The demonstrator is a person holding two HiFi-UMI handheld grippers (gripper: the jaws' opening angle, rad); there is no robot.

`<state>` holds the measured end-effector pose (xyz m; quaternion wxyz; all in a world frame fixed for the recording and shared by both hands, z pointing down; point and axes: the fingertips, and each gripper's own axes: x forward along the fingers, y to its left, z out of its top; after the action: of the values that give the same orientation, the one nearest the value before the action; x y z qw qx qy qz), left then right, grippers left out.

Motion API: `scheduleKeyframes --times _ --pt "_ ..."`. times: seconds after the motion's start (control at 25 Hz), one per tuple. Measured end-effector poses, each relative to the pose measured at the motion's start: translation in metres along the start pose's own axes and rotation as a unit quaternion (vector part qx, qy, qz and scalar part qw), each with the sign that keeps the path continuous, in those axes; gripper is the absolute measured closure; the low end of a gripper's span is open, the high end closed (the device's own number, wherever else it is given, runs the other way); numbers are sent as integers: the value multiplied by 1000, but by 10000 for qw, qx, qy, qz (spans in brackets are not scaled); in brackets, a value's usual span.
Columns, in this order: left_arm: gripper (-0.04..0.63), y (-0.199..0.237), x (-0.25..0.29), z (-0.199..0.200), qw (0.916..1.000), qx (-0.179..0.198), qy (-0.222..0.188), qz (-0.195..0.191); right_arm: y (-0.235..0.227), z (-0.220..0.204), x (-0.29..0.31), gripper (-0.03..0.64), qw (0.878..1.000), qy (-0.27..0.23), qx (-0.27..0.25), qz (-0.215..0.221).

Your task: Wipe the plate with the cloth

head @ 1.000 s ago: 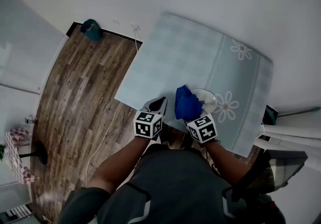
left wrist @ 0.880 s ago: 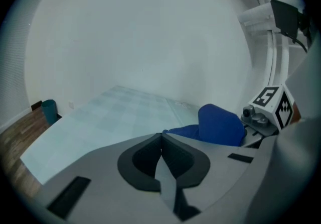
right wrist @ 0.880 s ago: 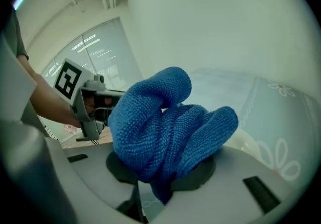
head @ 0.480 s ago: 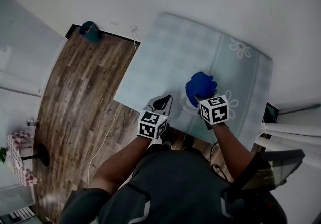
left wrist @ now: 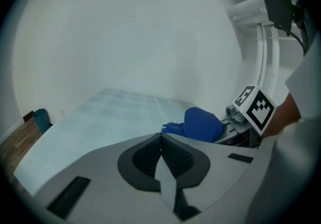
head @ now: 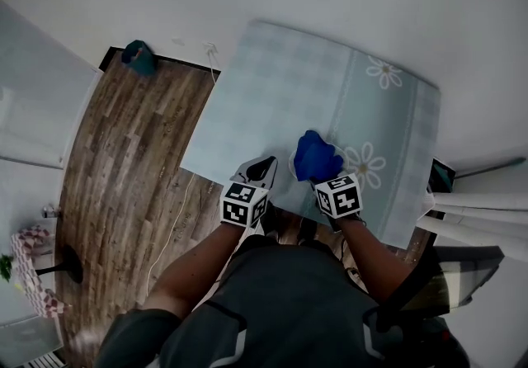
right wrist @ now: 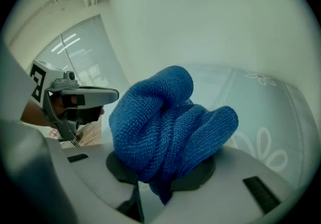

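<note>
All three views are dim with a cold bluish cast and bend strongly at the edges; both gripper views sit inside a dark round border. In the right gripper view light comes from the window (right wrist: 84,61) at upper left, and the blue cloth (right wrist: 168,122) is sharp enough to show its weave. The left gripper view is softer, its wall (left wrist: 130,37) a pale, even wash.
</note>
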<state>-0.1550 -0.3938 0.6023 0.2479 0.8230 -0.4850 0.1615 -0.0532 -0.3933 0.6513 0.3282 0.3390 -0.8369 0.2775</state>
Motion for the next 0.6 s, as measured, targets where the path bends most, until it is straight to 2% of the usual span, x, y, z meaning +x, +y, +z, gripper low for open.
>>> scheduleKeyframes --times 0.2,0.32,0.44,0.6 --pt "586 -4 2 -1 10000 43 -9 46 20 -22 -14 499 9999 57 -34 158" --pt "586 -9 0 1 10000 -32 -77 35 30 -22 -30 499 9996 -95 -218 165" --pt "586 -7 -2 6 9999 -39 -143 78 30 -3 -42 499 9985 -427 -263 217" --pt "586 -6 0 12 9998 -37 -173 113 0 45 -54 499 9939 -1035 -345 -152"
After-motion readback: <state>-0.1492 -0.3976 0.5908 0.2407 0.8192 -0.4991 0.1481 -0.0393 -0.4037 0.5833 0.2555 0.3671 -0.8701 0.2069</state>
